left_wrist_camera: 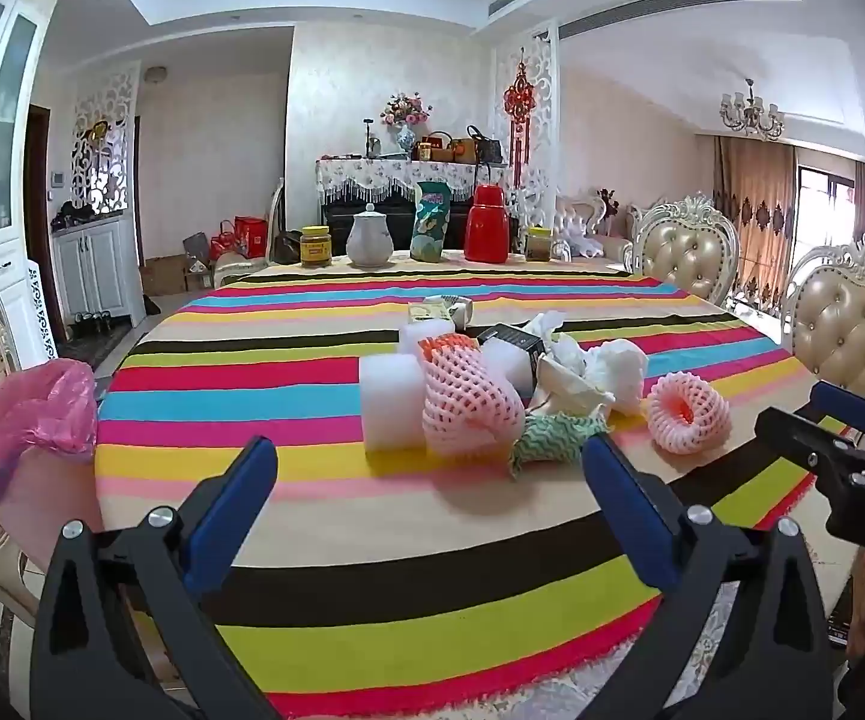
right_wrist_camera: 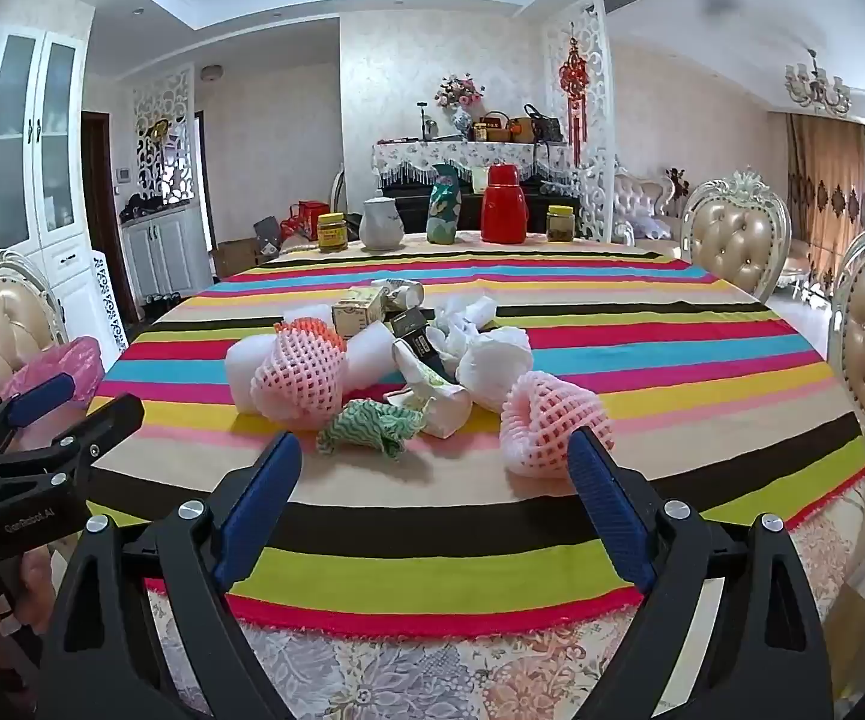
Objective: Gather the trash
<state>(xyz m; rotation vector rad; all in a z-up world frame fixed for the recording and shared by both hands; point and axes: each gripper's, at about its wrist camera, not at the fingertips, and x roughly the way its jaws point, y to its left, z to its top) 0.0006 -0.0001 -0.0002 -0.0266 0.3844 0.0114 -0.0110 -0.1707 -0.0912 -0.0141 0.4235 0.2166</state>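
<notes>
A heap of trash lies mid-table on the striped cloth (left_wrist_camera: 312, 372): white foam blocks (left_wrist_camera: 393, 411), a pink foam fruit net (left_wrist_camera: 468, 405), a green-white crumpled rag (left_wrist_camera: 555, 435), crumpled white paper (left_wrist_camera: 615, 369), a black box (left_wrist_camera: 510, 339) and a second pink net (left_wrist_camera: 687, 414) to the right. My left gripper (left_wrist_camera: 429, 459) is open, short of the heap, nothing between its fingers. My right gripper (right_wrist_camera: 438, 462) is open too, with the rag (right_wrist_camera: 372, 426) ahead and the second pink net (right_wrist_camera: 552, 420) by its right finger. A bin lined with a pink bag (left_wrist_camera: 30, 414) stands at the table's left edge.
Along the far table edge stand a yellow-lidded jar (left_wrist_camera: 315, 246), a white teapot (left_wrist_camera: 370, 240), a green vase (left_wrist_camera: 430, 231), a red thermos (left_wrist_camera: 488, 225) and another jar (left_wrist_camera: 538, 244). Padded chairs (left_wrist_camera: 687, 252) ring the table on both sides.
</notes>
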